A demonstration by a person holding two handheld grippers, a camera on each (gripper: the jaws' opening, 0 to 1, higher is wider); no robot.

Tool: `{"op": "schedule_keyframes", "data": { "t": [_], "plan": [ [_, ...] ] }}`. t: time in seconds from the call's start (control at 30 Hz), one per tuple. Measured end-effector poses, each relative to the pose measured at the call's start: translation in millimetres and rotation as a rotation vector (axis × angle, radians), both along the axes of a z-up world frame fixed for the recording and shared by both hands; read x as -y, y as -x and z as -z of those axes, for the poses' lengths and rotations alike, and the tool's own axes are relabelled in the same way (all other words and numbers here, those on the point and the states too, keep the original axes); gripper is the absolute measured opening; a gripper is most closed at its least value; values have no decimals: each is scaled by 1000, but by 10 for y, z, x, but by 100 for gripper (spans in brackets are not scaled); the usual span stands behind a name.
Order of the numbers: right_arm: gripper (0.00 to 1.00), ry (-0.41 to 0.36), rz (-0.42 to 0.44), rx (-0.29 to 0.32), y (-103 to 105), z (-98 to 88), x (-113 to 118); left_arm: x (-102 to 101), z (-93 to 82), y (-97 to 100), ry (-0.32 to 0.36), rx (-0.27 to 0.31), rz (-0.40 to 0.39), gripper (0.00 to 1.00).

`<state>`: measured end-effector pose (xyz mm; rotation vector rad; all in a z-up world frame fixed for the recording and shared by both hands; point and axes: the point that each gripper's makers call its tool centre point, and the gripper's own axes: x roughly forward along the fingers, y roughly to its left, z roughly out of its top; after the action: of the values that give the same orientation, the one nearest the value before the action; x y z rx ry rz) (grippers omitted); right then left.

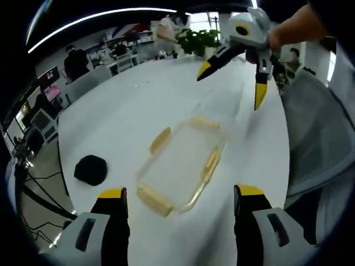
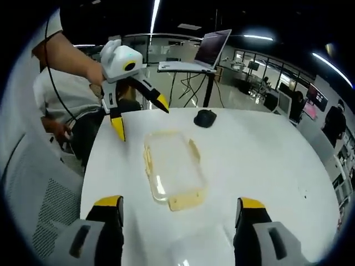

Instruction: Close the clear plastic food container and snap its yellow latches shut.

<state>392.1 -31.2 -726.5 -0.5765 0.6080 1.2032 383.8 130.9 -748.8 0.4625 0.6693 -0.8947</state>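
Note:
A clear plastic container [image 1: 180,166] [image 2: 173,166] lies on the white table [image 1: 127,105] [image 2: 260,160], between the two grippers. Its yellow latches [image 1: 155,199] [image 2: 186,200] stick outward from the rim. A faint clear flat piece [image 1: 222,105] [image 2: 197,246], perhaps the lid, lies on the table at the right gripper's end. My left gripper [image 1: 180,194] [image 2: 141,117] hovers open above the table, nothing between its jaws. My right gripper [image 2: 180,203] [image 1: 232,83] faces it from the other end of the container, also open and empty. Neither touches the container.
A black rounded object [image 1: 90,169] [image 2: 205,118] sits on the table beside the container. A laptop [image 2: 213,49] stands on a stand beyond the table. A potted plant [image 1: 197,40] is at the far edge. Mesh chairs [image 2: 50,205] [image 1: 316,127] stand alongside the table.

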Motion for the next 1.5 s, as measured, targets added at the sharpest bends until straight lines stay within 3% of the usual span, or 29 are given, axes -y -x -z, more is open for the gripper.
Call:
{"op": "schedule_keyframes", "data": {
  "t": [0.6, 1.1, 1.33, 1.5],
  "plan": [
    [78, 19, -59, -25, -82, 130, -135, -204, 67, -228, -20, -21, 1, 74],
    [76, 89, -141, -42, -107, 291, -135, -243, 205, -278, -109, -42, 115, 73],
    [73, 127, -162, -80, -107, 393, -116, -260, 283, -314, -143, -61, 165, 72],
    [70, 147, -184, -102, -85, 453, -119, -276, 345, -315, -212, -54, 243, 72]
  ]
}}
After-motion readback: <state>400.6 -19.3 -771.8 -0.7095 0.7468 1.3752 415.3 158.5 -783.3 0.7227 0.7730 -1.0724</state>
